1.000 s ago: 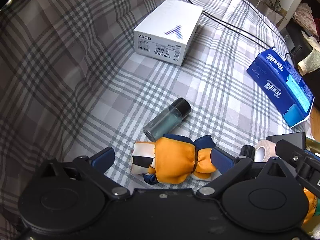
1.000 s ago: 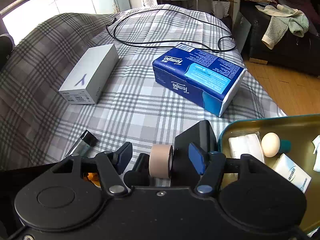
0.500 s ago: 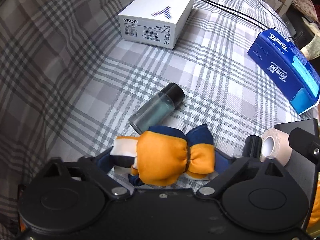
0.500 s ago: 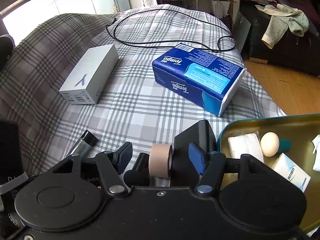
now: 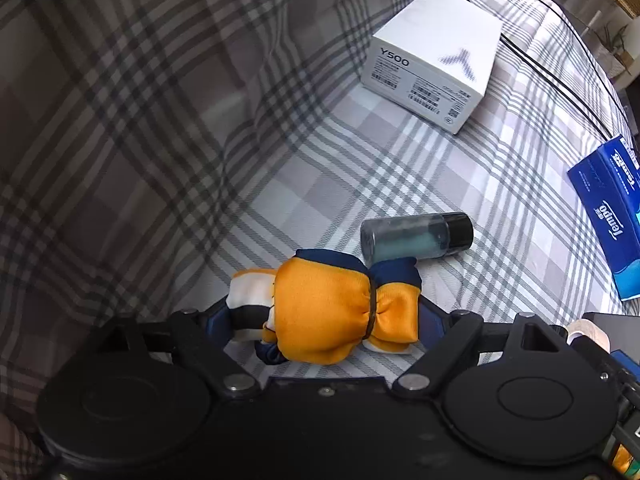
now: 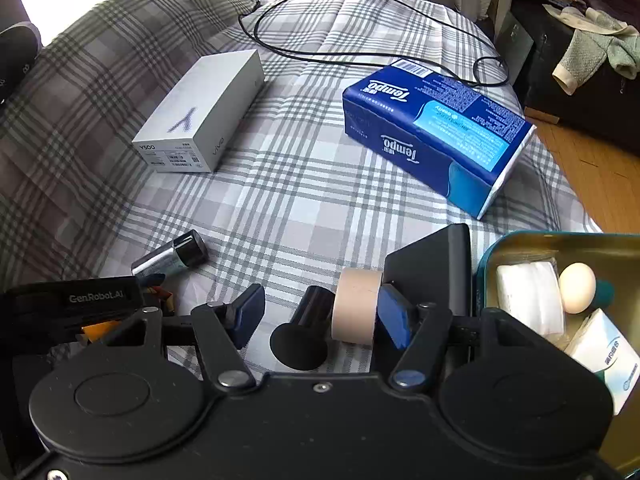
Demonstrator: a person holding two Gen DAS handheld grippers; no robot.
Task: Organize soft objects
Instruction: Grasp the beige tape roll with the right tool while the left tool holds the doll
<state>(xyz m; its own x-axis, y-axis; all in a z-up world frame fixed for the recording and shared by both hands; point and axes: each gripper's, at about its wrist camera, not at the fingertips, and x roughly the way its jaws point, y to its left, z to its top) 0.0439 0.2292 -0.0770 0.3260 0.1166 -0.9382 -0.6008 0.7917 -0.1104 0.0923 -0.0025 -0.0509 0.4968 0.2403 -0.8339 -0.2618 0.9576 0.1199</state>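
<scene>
- The left gripper (image 5: 320, 316) has its fingers pinching an orange-and-navy plush toy (image 5: 332, 312) from both sides, just above the plaid bed cover (image 5: 400, 168); whether the toy is lifted clear of the cloth cannot be told.
- A small dark-capped bottle (image 5: 416, 236) lies on its side right behind the toy, touching or nearly touching it.
- The right gripper (image 6: 320, 316) has its fingers spread, holding nothing; a roll of beige tape (image 6: 356, 306) stands against the inner face of its right finger, with a black cylinder (image 6: 308, 320) between the fingers.
- The teal tin (image 6: 520, 238), at the right of the right wrist view, already holds a white folded wad (image 6: 528, 296), an egg-shaped sponge (image 6: 576, 288) and a white packet (image 6: 604, 352).
- My reading: the task is partly done, with some soft items in the tin and the plush toy grasped but not yet carried over.
- Probably left: the toy and perhaps the blue tissue pack (image 6: 436, 136).
- A white phone box (image 6: 200, 116) and a black cable (image 6: 360, 60) lie farther back on the bed.
</scene>
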